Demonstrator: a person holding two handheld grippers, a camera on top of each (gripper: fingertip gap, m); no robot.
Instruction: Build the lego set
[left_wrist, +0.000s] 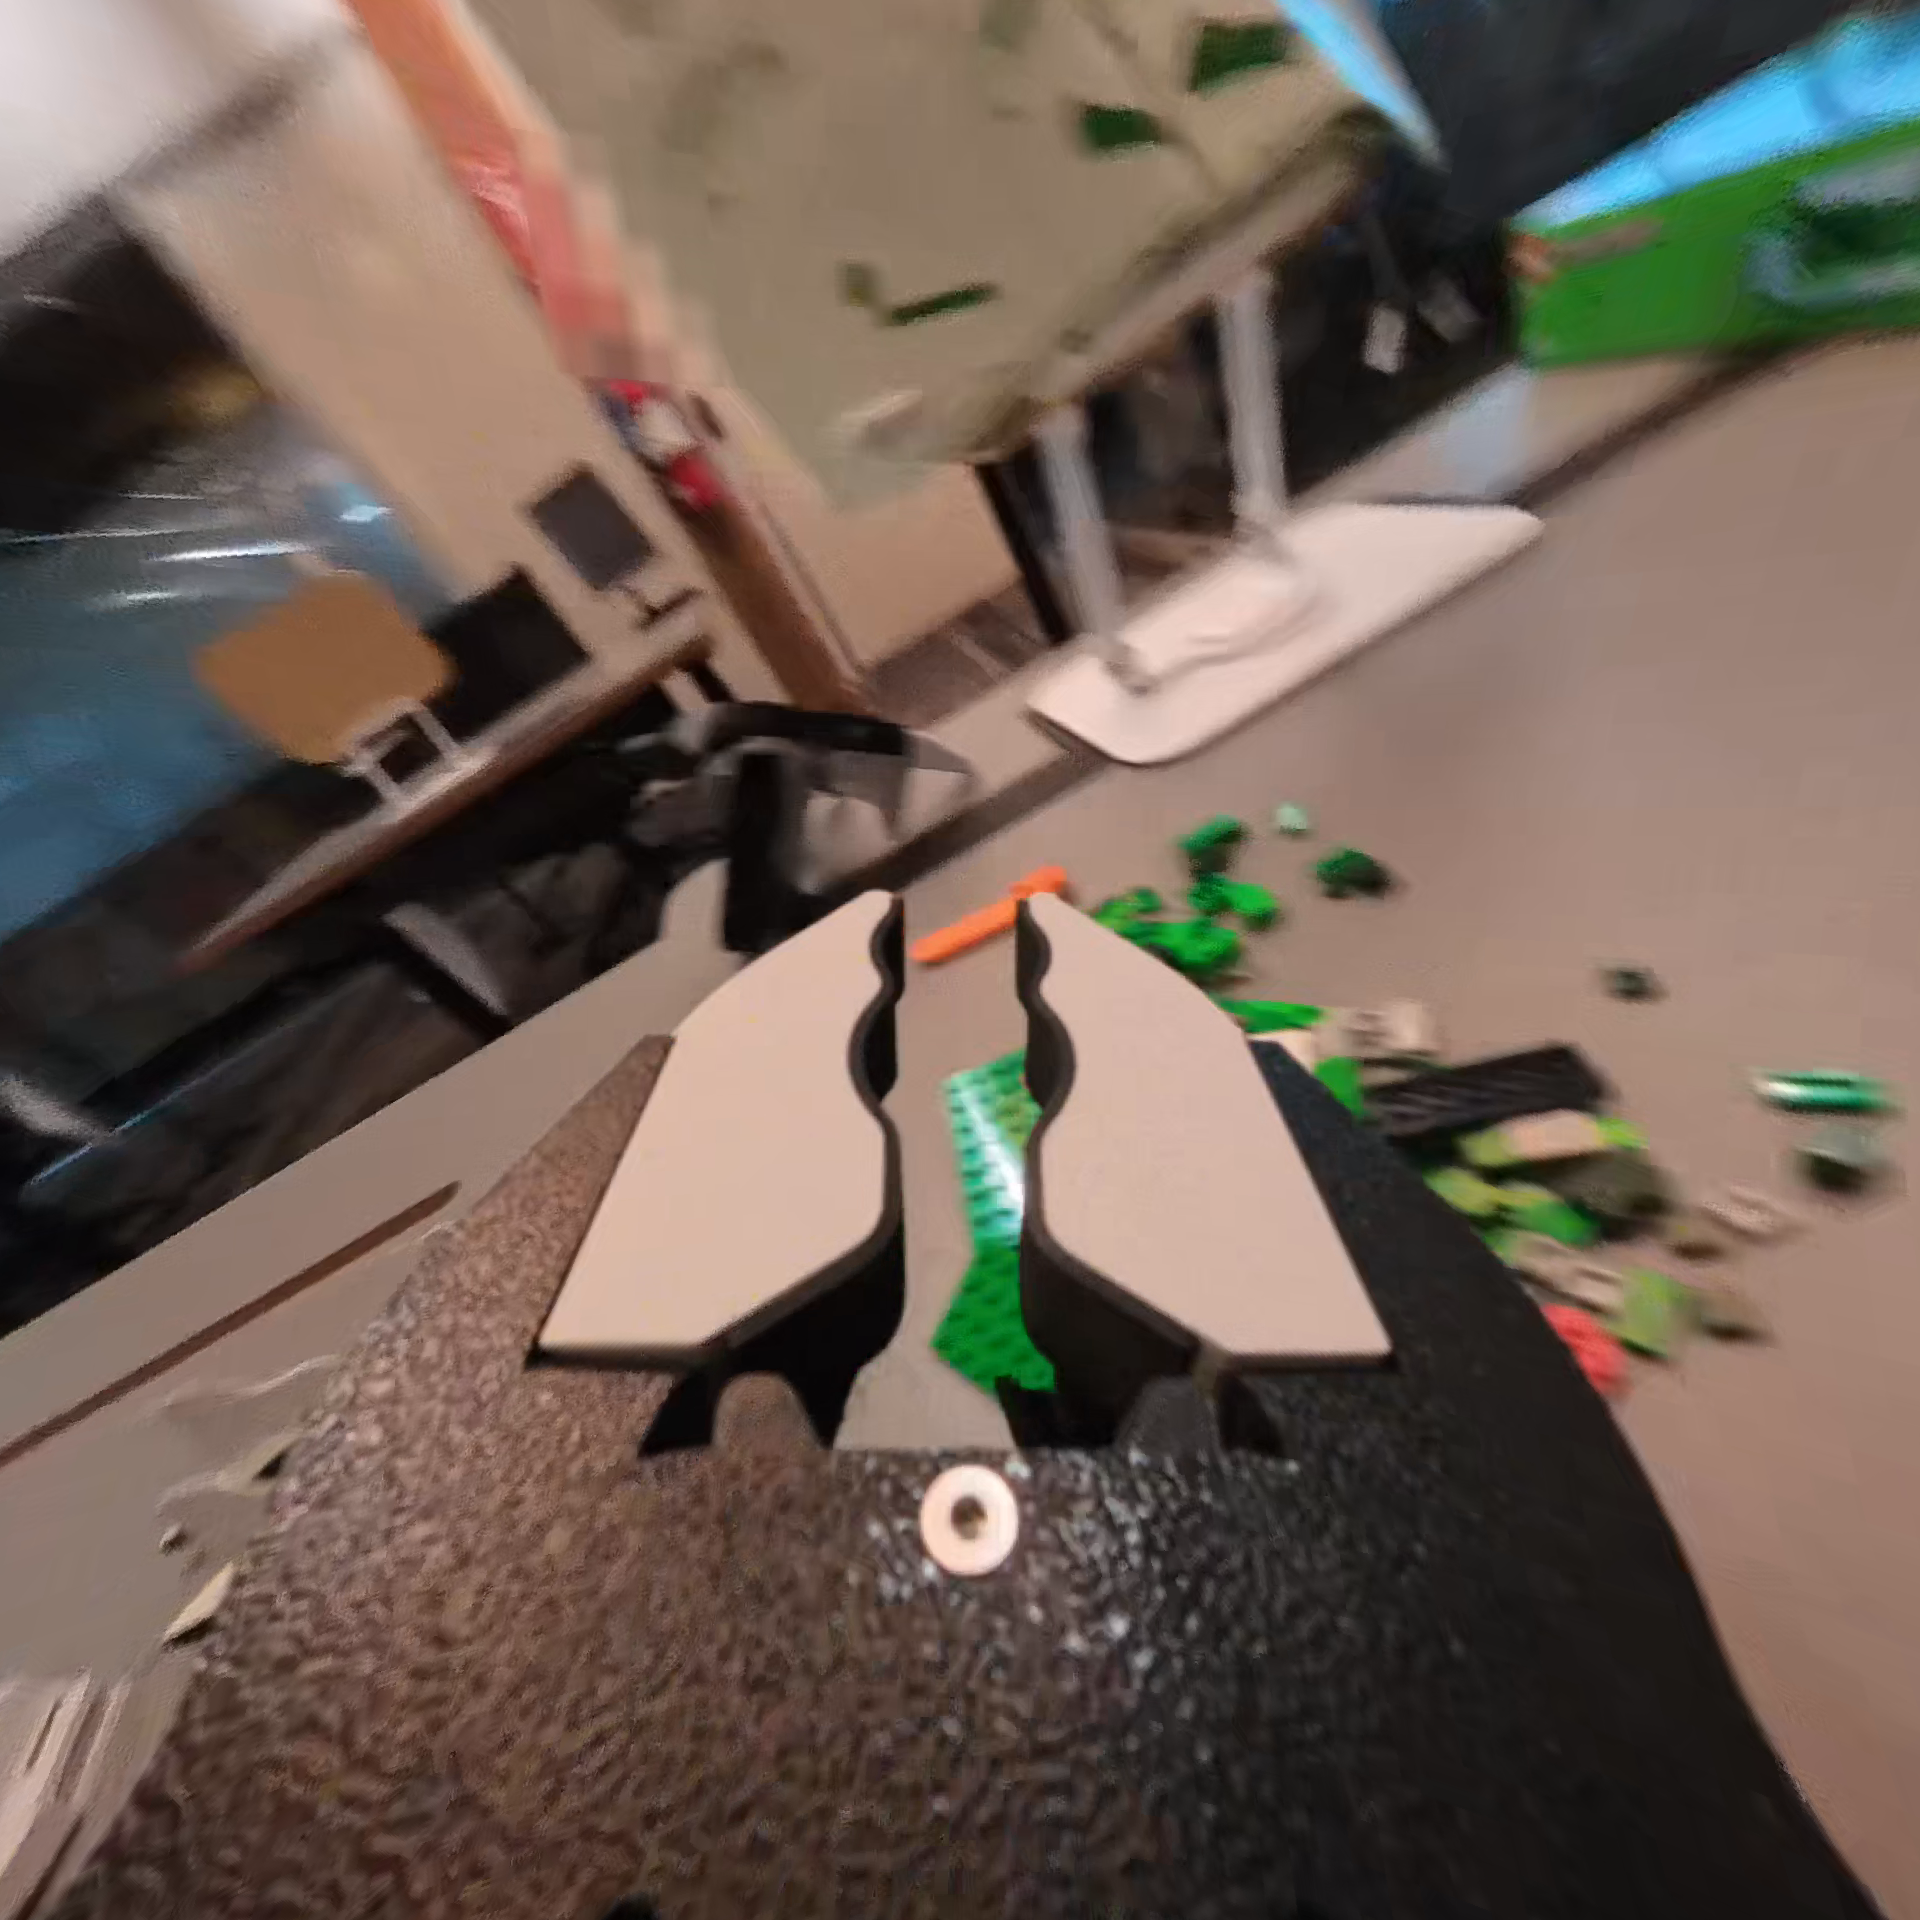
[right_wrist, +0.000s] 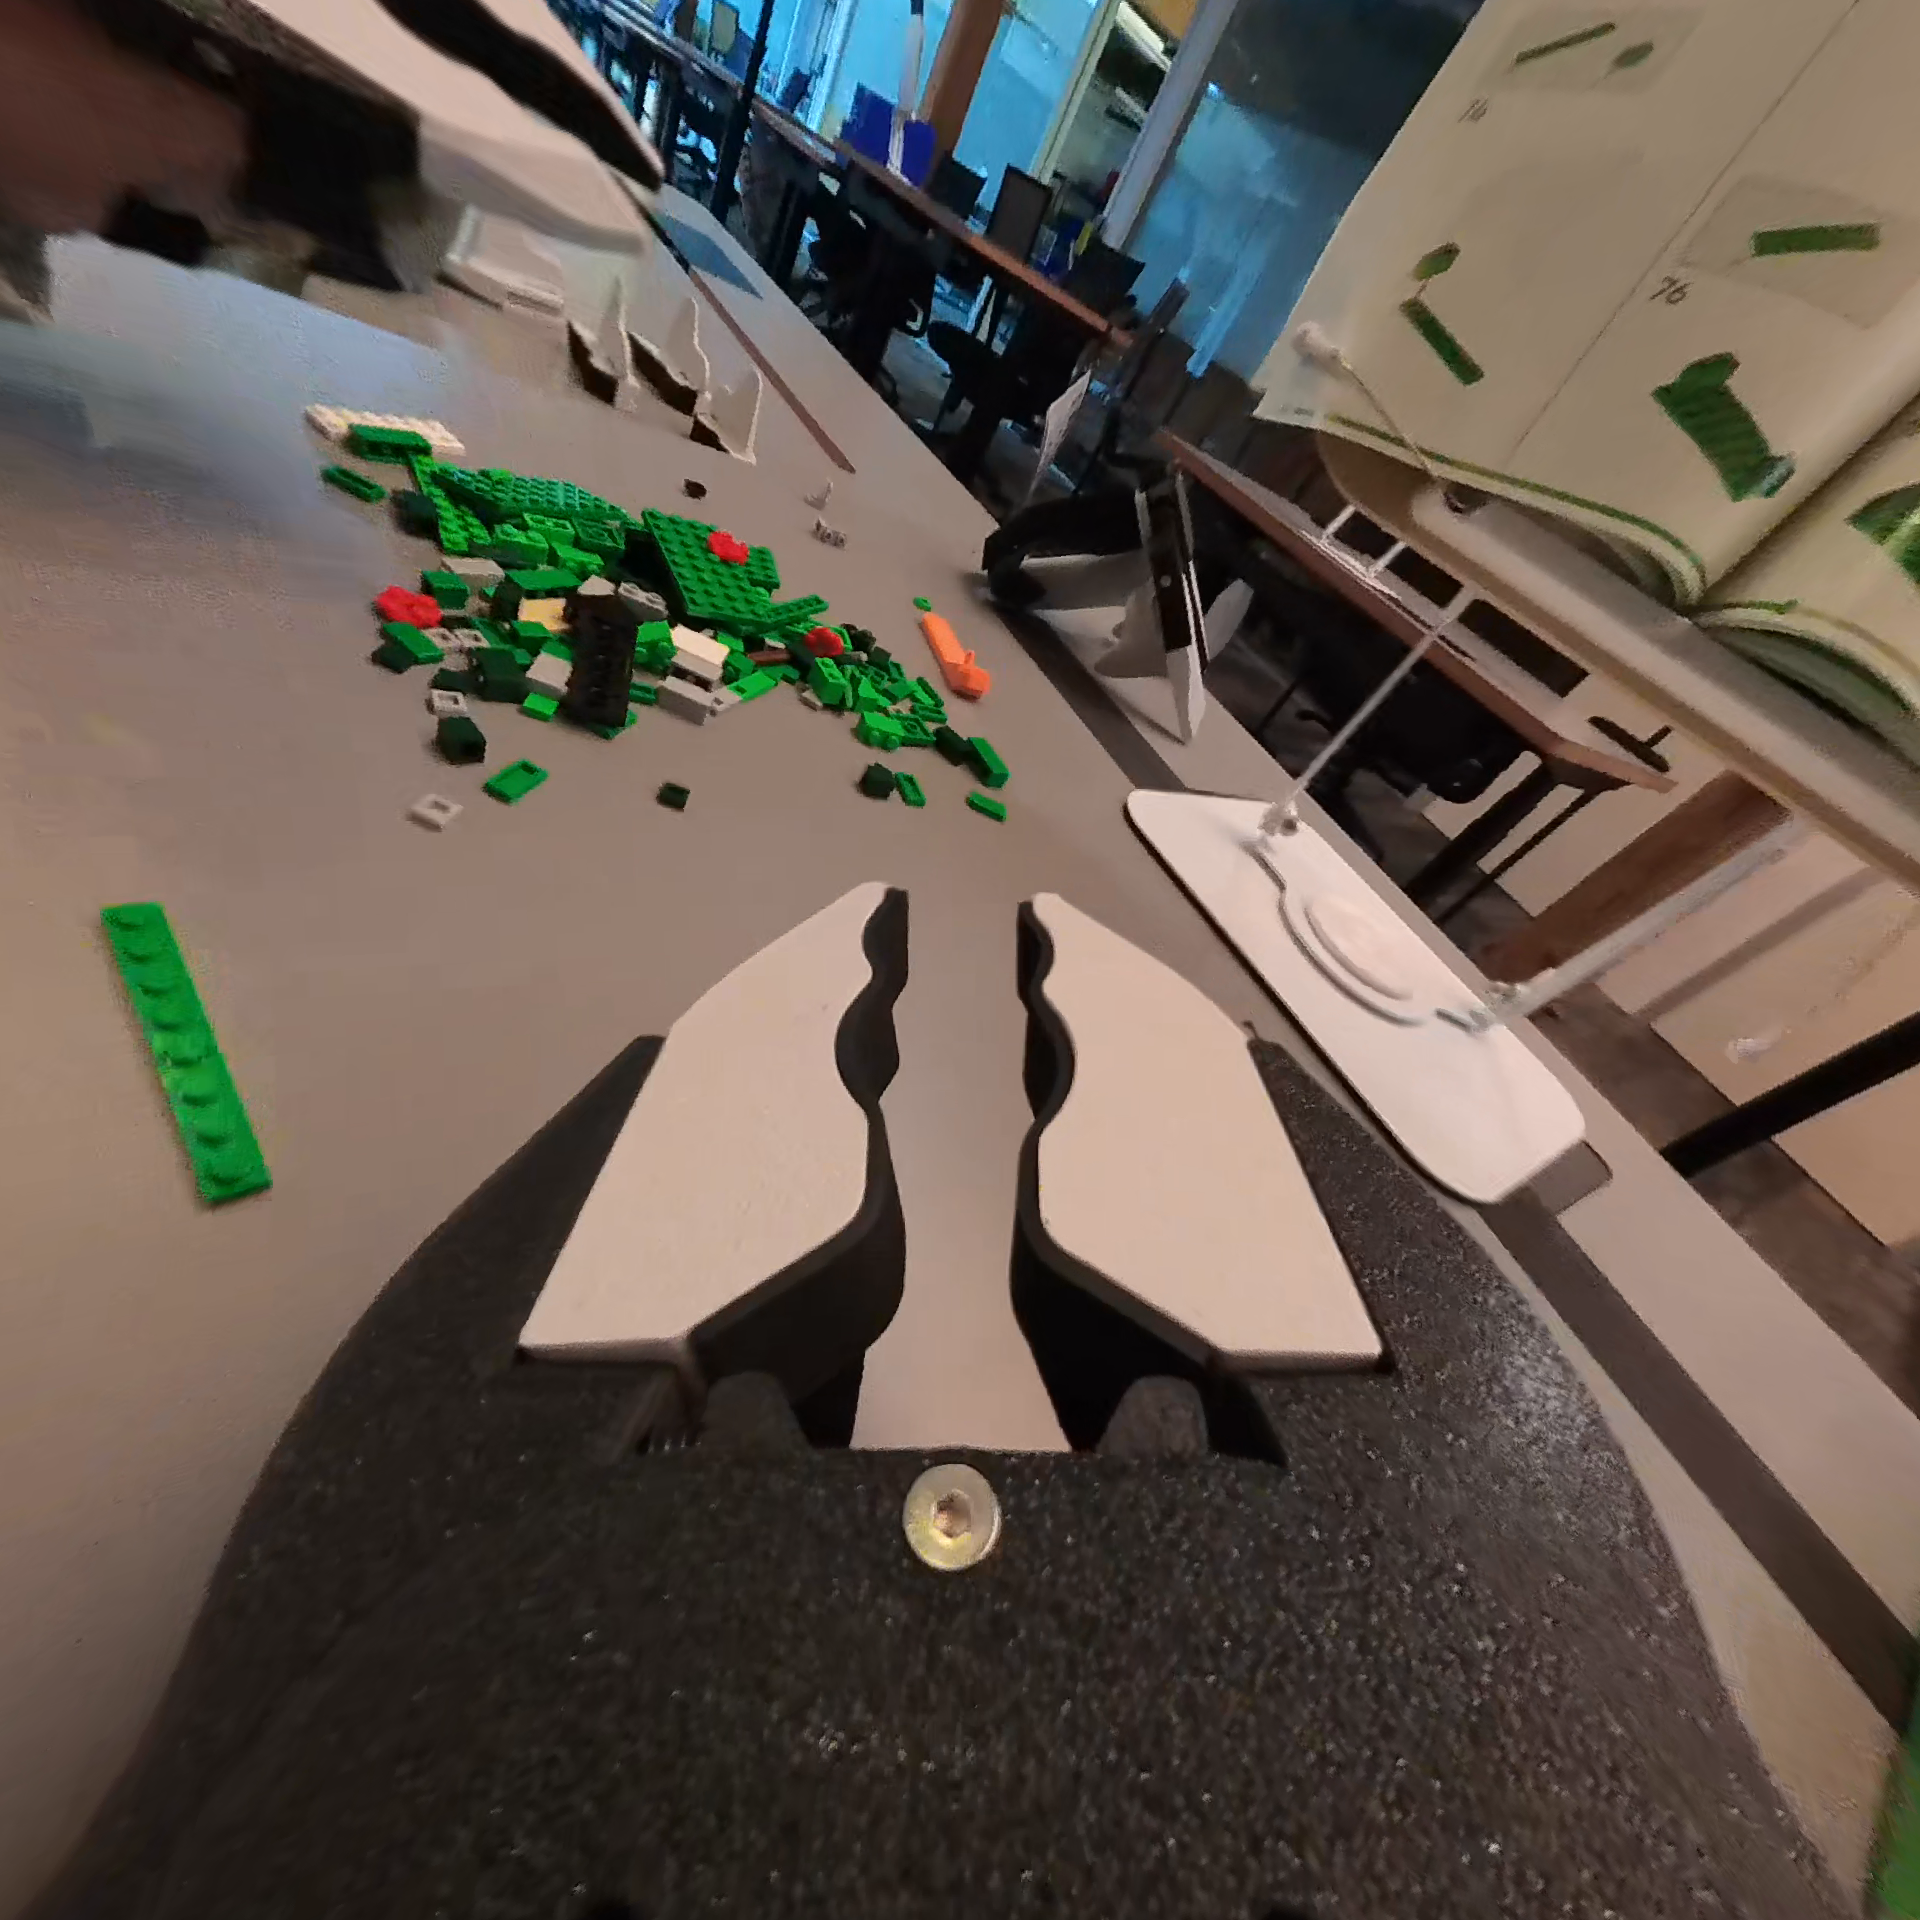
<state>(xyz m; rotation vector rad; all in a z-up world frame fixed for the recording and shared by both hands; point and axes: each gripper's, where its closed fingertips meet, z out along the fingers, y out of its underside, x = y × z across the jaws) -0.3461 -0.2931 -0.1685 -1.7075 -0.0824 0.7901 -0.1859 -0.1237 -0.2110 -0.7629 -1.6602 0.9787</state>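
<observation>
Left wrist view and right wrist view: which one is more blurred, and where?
Left wrist view: strong motion blur on the background and the brick pile; only the left hand-held gripper looks sharp. Right wrist view: mostly sharp, with clear bricks; blur only at the upper left corner.

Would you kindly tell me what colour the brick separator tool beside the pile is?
Orange; the right wrist view shows it best.
</observation>
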